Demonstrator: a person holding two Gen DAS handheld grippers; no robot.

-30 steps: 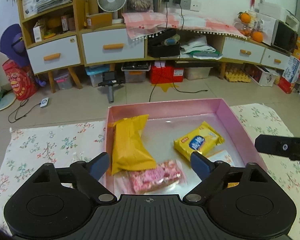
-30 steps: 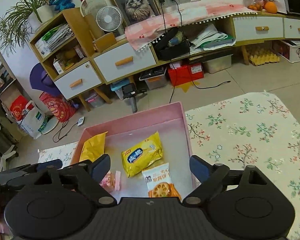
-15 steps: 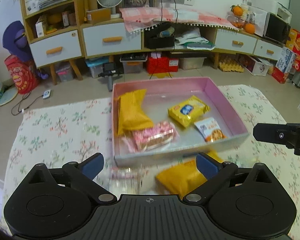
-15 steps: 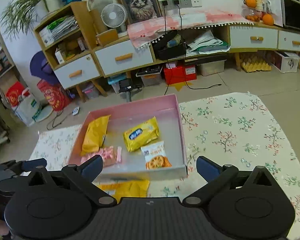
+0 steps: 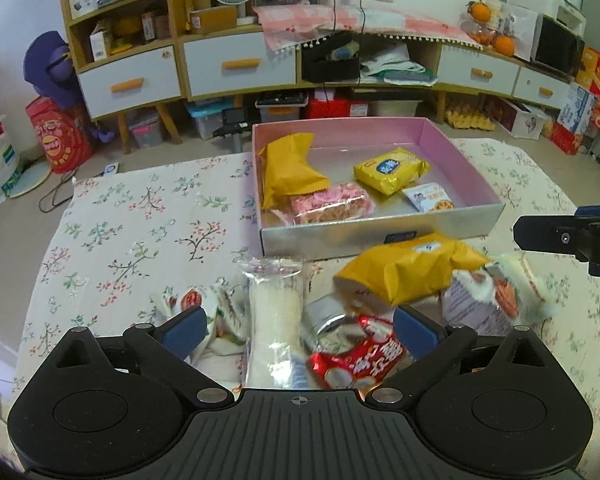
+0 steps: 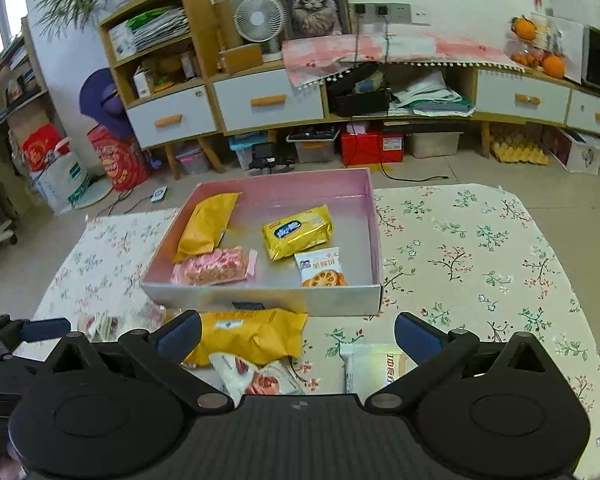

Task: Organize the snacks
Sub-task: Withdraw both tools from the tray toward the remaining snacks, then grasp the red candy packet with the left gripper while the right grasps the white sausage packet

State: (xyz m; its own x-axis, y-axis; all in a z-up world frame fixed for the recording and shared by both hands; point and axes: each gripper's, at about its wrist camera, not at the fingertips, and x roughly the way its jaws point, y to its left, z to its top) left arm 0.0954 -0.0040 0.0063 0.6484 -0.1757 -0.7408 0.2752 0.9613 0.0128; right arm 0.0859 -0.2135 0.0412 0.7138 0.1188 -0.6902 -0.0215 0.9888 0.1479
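A pink box (image 5: 452, 152) (image 6: 374, 236) on the floral cloth holds an orange bag (image 5: 288, 168), a pink snack (image 5: 328, 206), a yellow packet (image 5: 390, 168) (image 6: 298, 232) and a small biscuit packet (image 5: 430, 198). In front of it lie loose snacks: an orange bag (image 5: 404, 272) (image 6: 252, 336), a clear white packet (image 5: 274, 320), a red packet (image 5: 360, 364) and a white-red pack (image 5: 496, 296). My left gripper (image 5: 298, 326) is open and empty above this pile. My right gripper (image 6: 298, 334) is open and empty over the orange bag, with a white packet (image 6: 376, 366) below it.
The floral cloth (image 6: 480, 256) covers the table. Beyond the table's far edge is the floor, with wooden cabinets (image 5: 240, 64), storage bins and bags. The right gripper shows at the right edge of the left wrist view (image 5: 568, 236).
Both grippers have pulled back and up from over the box. The loose snacks in front of the box have come into view. Both stay open.
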